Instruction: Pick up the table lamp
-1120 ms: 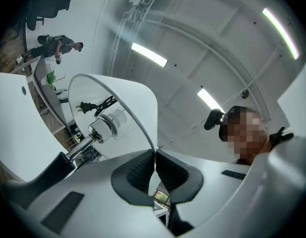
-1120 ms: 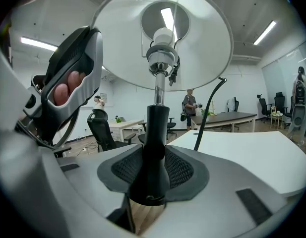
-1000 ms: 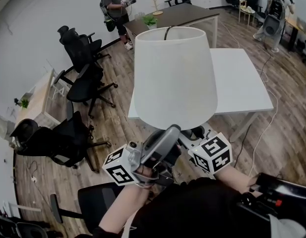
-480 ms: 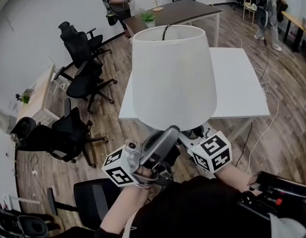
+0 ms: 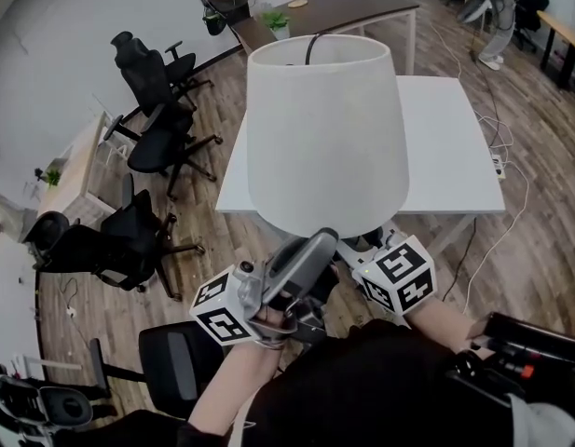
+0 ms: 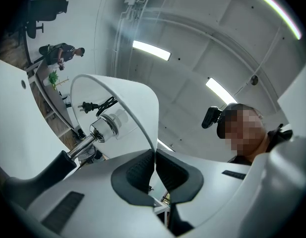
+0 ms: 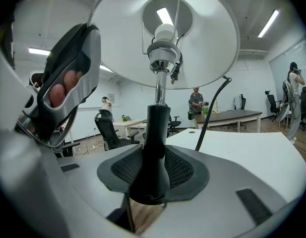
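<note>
The table lamp hangs in the air in front of me, its white shade (image 5: 322, 133) filling the middle of the head view. My left gripper (image 5: 317, 247) reaches up to the shade's lower rim and is shut on that thin edge (image 6: 153, 150). My right gripper (image 7: 153, 175) is shut on the lamp's black stem (image 7: 155, 138), below the chrome socket and bulb (image 7: 164, 38). In the head view the shade hides the right gripper's jaws; only its marker cube (image 5: 397, 276) shows. The black cord (image 7: 212, 108) hangs off the lamp, its plug (image 6: 86, 105) dangling.
A white table (image 5: 459, 156) stands just beyond the lamp. Black office chairs (image 5: 161, 138) are grouped at the left on the wood floor. A dark desk (image 5: 352, 12) with a small plant stands further back, with people near it and at the far right.
The lamp and both grippers have moved together across the room toward the white table, whose near edge now lies closer under the shade. Both grips are unchanged.
</note>
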`<action>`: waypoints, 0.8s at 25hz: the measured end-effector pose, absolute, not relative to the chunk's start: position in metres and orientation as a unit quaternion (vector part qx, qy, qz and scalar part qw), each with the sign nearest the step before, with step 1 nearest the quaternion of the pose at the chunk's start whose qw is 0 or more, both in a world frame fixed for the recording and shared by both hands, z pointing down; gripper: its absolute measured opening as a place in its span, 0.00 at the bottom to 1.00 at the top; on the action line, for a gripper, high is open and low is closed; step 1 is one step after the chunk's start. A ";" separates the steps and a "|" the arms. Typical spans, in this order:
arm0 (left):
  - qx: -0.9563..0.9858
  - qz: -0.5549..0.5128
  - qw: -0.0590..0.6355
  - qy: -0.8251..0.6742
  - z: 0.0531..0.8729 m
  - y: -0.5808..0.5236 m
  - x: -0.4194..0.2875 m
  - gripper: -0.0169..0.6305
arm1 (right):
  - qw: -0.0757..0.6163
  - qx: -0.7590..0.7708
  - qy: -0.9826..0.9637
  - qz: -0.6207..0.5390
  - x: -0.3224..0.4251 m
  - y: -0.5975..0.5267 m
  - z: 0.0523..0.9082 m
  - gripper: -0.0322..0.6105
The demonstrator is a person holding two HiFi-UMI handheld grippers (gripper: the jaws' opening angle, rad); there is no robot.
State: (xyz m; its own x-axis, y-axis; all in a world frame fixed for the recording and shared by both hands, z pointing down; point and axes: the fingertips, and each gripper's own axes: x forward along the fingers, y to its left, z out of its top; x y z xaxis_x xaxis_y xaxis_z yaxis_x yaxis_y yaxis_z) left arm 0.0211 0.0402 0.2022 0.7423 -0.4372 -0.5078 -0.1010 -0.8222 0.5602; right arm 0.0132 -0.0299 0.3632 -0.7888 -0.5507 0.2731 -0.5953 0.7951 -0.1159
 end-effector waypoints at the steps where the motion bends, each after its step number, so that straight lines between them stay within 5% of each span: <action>1: 0.896 -0.328 0.257 -0.152 0.203 0.040 0.021 0.06 | 0.114 0.301 -0.942 0.098 0.013 -0.029 0.364 0.28; 20: 0.896 -0.334 0.249 -0.155 0.198 0.052 0.020 0.06 | 0.119 0.281 -0.947 0.102 0.009 -0.014 0.362 0.28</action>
